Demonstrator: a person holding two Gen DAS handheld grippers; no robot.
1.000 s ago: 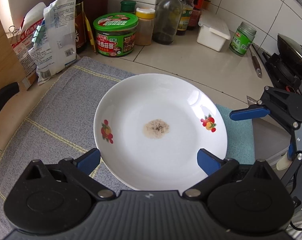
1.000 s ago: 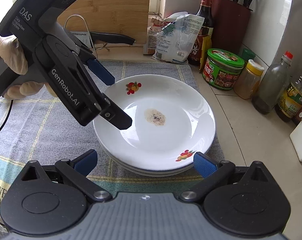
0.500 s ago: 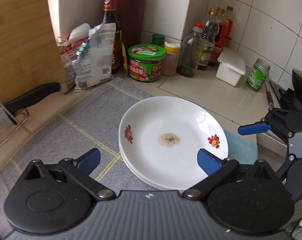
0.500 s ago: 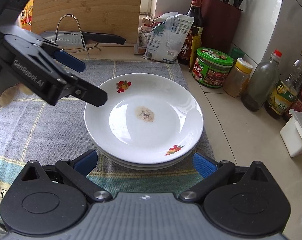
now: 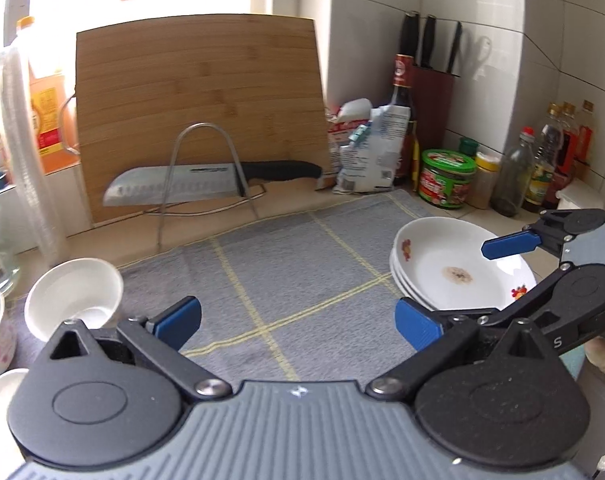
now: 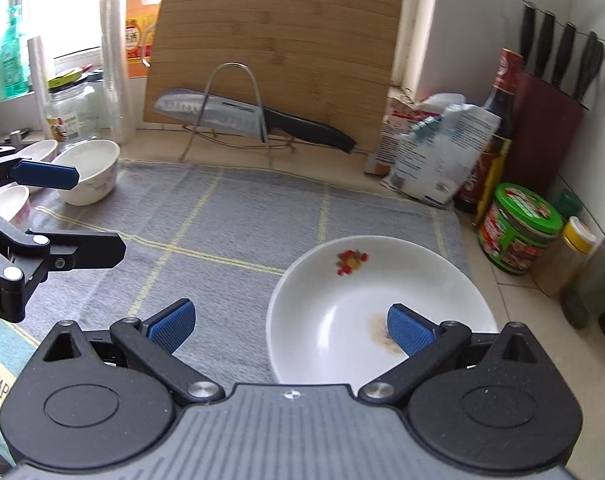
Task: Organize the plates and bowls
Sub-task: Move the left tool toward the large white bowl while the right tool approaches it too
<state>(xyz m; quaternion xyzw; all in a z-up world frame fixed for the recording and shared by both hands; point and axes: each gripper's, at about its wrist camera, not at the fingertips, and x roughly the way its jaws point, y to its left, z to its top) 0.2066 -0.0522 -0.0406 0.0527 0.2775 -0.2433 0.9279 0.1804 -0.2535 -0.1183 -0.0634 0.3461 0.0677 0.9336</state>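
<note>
Jaws wide open on both, nothing held. Left gripper [image 5: 298, 316] hangs over bare grey mat [image 5: 302, 264], mid-frame in its own view. Right gripper [image 6: 288, 326] hangs at the near edge of the plate stack [image 6: 382, 300]; its right pad sits in front of the top plate's bowl, contact not evident.

Where things are:
- Plate stack: lower right of the right wrist view, right edge of the left wrist view [image 5: 458, 268]. Looks like three rims nested, on the mat's right side. Brown residue spot in the top plate; fruit decals on the rim.
- Bowls: upper left of the right wrist view, white bowl [image 6: 90, 170] on the mat's far left corner, smaller ones beside it. In the left wrist view the same bowl [image 5: 74, 296] sits lower left, tipped toward the camera.

Step, my read: plates look done, bowls are not gathered. The left gripper is nearer them and points that way.

Next move calls for: swing left to the tipped bowl, put one jaw inside the rim and one outside, pinch the wall, then nest it. A glazed rim may slip, so grip deep.

Readable text:
- "HAP" on the mat's printed edge, lower left of the right wrist view.
- "S" on the other gripper's body in the left wrist view.
- Green-lidded jar [image 6: 518, 232] and bottle labels: printed, too blurred to read.
</note>
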